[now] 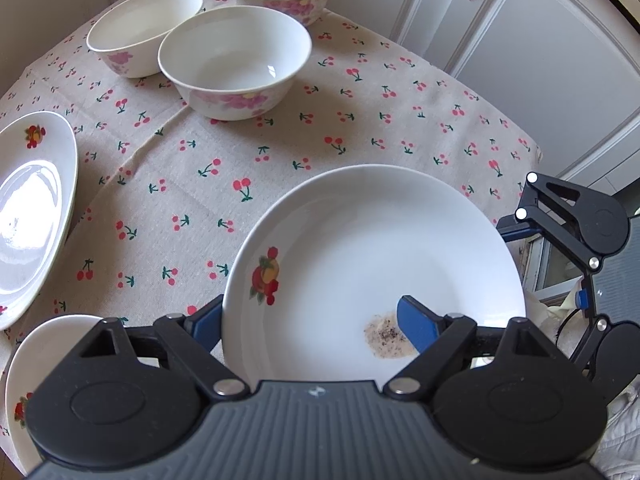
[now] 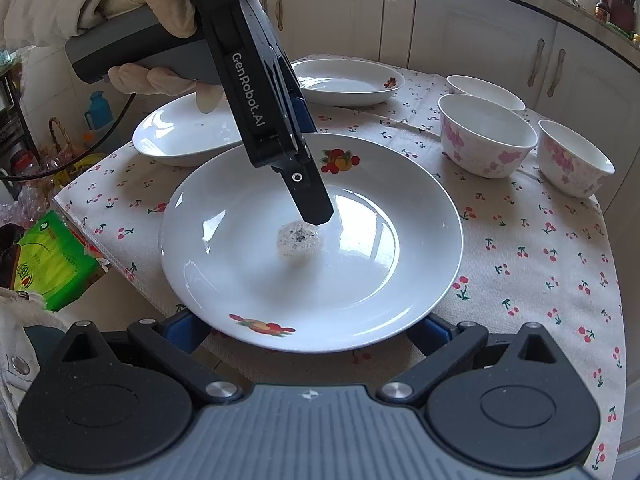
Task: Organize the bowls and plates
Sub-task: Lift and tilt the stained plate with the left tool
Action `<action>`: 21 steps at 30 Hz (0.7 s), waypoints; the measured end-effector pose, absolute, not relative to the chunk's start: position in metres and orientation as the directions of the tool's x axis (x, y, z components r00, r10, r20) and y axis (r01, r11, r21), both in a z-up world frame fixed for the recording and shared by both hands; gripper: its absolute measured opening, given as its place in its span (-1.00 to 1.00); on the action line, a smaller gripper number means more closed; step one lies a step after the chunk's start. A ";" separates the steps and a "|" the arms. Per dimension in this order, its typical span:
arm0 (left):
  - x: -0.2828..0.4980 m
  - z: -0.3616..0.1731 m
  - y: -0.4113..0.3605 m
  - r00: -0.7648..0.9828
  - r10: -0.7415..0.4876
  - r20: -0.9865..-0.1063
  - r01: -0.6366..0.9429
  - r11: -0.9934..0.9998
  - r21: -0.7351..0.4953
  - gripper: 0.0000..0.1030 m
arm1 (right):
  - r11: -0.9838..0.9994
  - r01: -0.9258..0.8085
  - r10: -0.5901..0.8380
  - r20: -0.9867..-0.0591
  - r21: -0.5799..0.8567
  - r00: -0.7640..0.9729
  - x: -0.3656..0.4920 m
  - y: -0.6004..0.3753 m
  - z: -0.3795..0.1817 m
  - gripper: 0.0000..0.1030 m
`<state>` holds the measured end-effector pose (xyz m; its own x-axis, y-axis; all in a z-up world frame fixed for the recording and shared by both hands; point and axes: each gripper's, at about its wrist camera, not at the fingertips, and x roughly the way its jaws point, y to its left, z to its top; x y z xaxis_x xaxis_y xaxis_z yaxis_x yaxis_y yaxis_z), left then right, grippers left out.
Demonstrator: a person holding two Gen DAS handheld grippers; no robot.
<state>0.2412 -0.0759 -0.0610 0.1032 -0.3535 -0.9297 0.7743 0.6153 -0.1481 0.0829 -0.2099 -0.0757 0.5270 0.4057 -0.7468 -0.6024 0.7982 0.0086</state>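
Observation:
A white plate (image 1: 360, 240) with fruit prints lies on the cherry-print cloth, and a speckled smear of residue (image 2: 300, 240) sits in its well. My left gripper (image 1: 310, 304) comes down astride the plate's far rim. One fingertip (image 2: 318, 212) stands in the well beside the smear, and the other finger (image 1: 208, 320) is outside the rim. Its jaws stand wide apart and clamp nothing. My right gripper (image 2: 310, 332) is open at the near rim, with both blue fingertips hidden under the plate. Three floral bowls (image 2: 486, 136) stand to the right.
Two more fruit-print plates (image 2: 188, 132) (image 2: 348, 80) lie behind the plate. A gloved hand (image 2: 148, 0) holds the left gripper's handle. A green packet (image 2: 56, 260) sits off the table's left edge (image 2: 80, 216). White cabinets (image 2: 480, 32) stand close behind.

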 end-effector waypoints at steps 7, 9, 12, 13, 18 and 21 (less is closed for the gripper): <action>0.243 -0.057 -0.074 0.113 -0.367 -0.923 0.769 0.621 -0.152 0.71 | 0.796 -0.605 0.403 -0.746 0.000 0.530 0.084 -0.209 -0.071 1.00; 0.245 -0.056 -0.073 0.114 -0.373 -0.921 0.765 0.624 -0.158 0.71 | 0.795 -0.607 0.404 -0.745 -0.001 0.530 0.085 -0.209 -0.069 1.00; 0.246 -0.052 -0.071 0.122 -0.377 -0.918 0.764 0.626 -0.156 0.71 | 0.792 -0.611 0.403 -0.745 -0.008 0.532 0.086 -0.208 -0.067 1.00; 0.246 -0.051 -0.070 0.124 -0.378 -0.917 0.763 0.628 -0.155 0.71 | 0.790 -0.613 0.403 -0.745 -0.010 0.532 0.087 -0.208 -0.066 1.00; 0.247 -0.041 -0.064 0.144 -0.392 -0.909 0.754 0.638 -0.156 0.71 | 0.783 -0.622 0.408 -0.746 -0.012 0.527 0.093 -0.205 -0.060 1.00; 0.248 -0.036 -0.058 0.161 -0.393 -0.905 0.747 0.648 -0.148 0.71 | 0.775 -0.632 0.415 -0.741 -0.016 0.527 0.096 -0.202 -0.055 1.00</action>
